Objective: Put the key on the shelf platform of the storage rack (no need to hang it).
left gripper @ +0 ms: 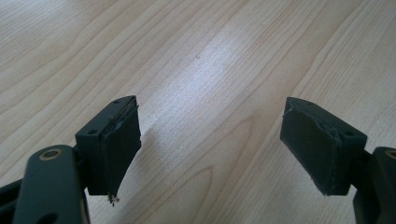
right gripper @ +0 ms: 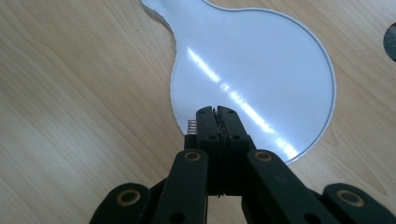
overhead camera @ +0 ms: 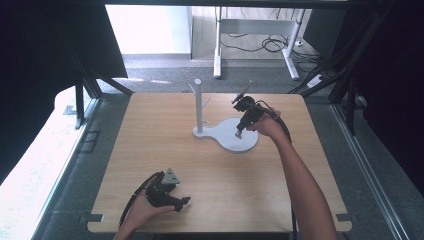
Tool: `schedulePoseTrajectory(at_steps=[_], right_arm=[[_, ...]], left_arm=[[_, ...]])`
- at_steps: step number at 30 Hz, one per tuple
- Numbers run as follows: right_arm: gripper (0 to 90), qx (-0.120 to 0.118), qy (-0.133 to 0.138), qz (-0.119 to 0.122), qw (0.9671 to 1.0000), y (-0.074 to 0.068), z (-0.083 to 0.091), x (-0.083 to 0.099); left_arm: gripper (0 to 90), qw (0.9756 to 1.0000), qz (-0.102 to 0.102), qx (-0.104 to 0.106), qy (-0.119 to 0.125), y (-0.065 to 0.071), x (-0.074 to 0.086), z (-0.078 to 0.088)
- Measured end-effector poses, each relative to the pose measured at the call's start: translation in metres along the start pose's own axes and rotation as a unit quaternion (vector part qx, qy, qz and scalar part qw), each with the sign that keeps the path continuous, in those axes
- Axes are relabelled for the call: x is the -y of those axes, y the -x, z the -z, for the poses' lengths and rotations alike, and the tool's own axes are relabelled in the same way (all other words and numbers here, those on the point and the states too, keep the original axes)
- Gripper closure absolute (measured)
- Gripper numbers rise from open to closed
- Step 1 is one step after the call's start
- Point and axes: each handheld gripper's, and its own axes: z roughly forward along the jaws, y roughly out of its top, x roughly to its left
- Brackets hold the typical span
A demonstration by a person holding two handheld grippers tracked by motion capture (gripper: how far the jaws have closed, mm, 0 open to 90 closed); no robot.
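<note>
We hold the right gripper over the round part of the white stand base, near the middle of the table, with its jaws pressed fully together and nothing between them. The left gripper rests at the near edge of the table, well apart from the base, and its jaws stand wide over bare wood.

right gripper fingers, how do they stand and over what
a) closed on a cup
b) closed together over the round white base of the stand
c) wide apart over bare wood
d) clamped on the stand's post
b: in the right gripper view the right gripper has its fingers pressed together with nothing between them, above the round part of the white stand; the high view shows it apart from the post.
</note>
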Motion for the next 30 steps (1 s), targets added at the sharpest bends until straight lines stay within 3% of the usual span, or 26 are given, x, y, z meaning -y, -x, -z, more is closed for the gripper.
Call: schedulePoseTrajectory(at_steps=[17, 30], right_arm=[[89.6, 0.007, -0.002, -0.021, 0.9998, 0.022, -0.032, -0.016], [89.3, 0.02, -0.011, -0.031, 0.9993, 0.027, -0.064, -0.015]], left_arm=[[20.4, 1.0, 0.003, -0.007, -0.002, -0.001, 0.001, 0.0], [20.4, 1.0, 0.004, -0.005, -0.002, 0.0, 0.001, -0.001]])
